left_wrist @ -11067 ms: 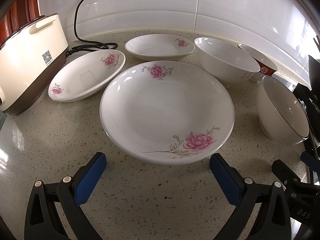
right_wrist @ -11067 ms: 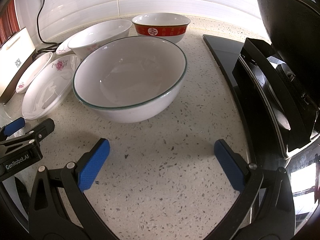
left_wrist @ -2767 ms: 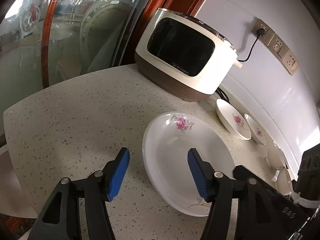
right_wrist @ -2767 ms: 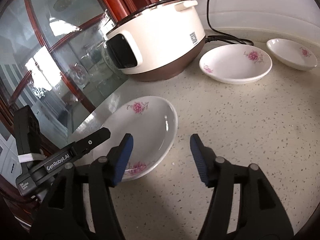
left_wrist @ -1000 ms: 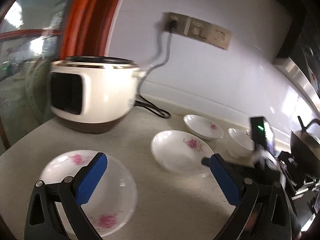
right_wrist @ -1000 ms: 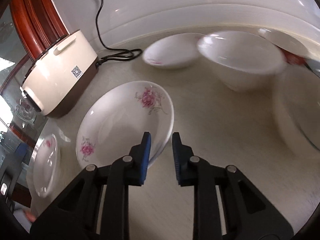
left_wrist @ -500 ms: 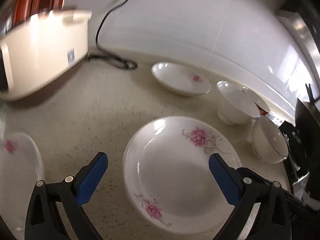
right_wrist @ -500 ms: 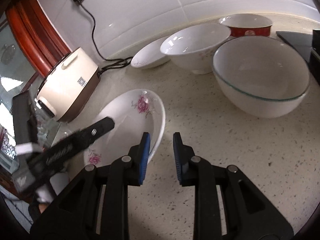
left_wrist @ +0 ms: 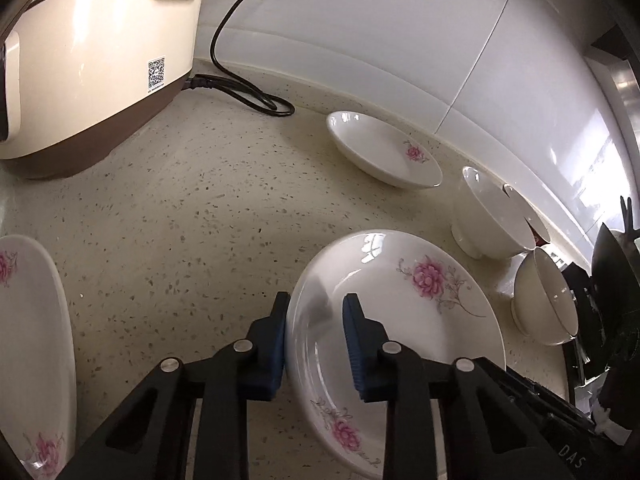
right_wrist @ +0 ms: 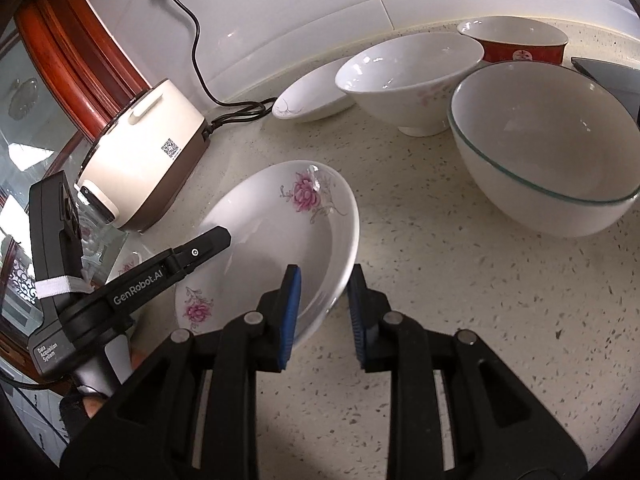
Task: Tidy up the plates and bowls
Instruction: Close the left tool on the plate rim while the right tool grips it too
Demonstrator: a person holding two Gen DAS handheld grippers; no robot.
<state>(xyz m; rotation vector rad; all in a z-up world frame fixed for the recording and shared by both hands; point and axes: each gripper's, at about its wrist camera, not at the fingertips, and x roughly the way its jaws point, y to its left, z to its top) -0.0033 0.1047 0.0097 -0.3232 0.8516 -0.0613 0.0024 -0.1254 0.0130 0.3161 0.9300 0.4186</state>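
Both grippers straddle the rim of the same rose-patterned plate, which sits low and centre on the speckled countertop in both wrist views. The left gripper has one blue pad outside the plate's left rim and the other inside the dish; the pads look closed onto the rim. The right gripper brackets the plate's right rim the same way, its pads narrowly set, though a small gap shows at the outer pad, so whether it grips firmly cannot be told.

In the left wrist view, a second rose plate lies at the lower left edge and a smaller rose dish sits upper centre near the wall. The cream rice cooker fills the upper left. In the right wrist view, a green-rimmed bowl occupies the right, a white footed bowl stands above centre, and a red bowl is at the upper right.
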